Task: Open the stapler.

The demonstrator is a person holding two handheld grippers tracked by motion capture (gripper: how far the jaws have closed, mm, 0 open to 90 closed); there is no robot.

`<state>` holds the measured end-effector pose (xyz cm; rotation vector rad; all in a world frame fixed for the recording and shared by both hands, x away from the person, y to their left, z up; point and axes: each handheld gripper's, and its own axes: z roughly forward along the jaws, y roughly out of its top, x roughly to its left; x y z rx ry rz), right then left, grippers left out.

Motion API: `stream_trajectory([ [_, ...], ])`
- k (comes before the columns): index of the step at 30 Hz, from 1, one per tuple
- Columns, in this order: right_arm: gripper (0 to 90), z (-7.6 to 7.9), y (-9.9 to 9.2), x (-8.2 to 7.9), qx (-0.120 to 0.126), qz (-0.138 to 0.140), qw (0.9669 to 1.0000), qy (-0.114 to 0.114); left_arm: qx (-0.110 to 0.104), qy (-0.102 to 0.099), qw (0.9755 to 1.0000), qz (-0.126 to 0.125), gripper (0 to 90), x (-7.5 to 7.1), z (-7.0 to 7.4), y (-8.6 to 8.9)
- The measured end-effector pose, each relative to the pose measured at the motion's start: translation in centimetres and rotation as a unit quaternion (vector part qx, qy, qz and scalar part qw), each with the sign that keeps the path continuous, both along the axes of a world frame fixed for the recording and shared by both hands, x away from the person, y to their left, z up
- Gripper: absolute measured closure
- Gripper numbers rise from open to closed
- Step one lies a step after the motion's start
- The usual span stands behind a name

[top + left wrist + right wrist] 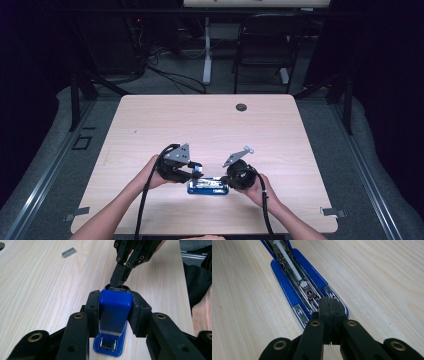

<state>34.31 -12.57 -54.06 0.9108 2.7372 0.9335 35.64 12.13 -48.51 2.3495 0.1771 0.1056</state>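
A blue stapler lies opened near the table's front edge. My left gripper is shut on its blue top cover, one pad on each side, and holds the cover tilted up from the base. The open metal staple channel runs along the blue base in the right gripper view. My right gripper is shut, and its joined tips rest on the metal end of the stapler's base. The left gripper view has those tips just beyond the cover. From above, the left gripper and the right gripper stand at either end of the stapler.
A small grey strip of staples lies on the wooden table, beyond the stapler. A dark round grommet sits near the far edge. A chair and cables stand behind the table. The person's forearms come in from the bottom.
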Motion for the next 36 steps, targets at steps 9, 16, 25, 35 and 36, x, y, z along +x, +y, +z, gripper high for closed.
stream_trajectory([
  [9,90.0,0.0,0.0,0.0,0.001,-0.001,1.0000,0.000,-0.008,0.007,0.9998,0.017,65.2,-0.2,-0.1,1.2],
  [16,90.0,0.0,0.0,0.0,0.001,-0.001,1.0000,0.001,-0.010,0.017,0.9994,0.029,64.9,-0.2,-0.2,2.0],
  [25,90.0,0.0,0.0,0.1,0.002,0.000,1.0000,0.003,-0.020,0.039,0.9983,0.040,64.7,0.1,-0.6,3.1],
  [35,90.0,0.0,0.0,0.1,0.001,0.000,1.0000,0.004,-0.021,0.062,0.9966,0.050,64.5,0.3,-1.0,4.3],
  [36,90.0,0.0,0.0,0.1,0.001,0.000,1.0000,0.003,-0.021,0.064,0.9964,0.051,64.5,0.3,-1.1,4.3],
])
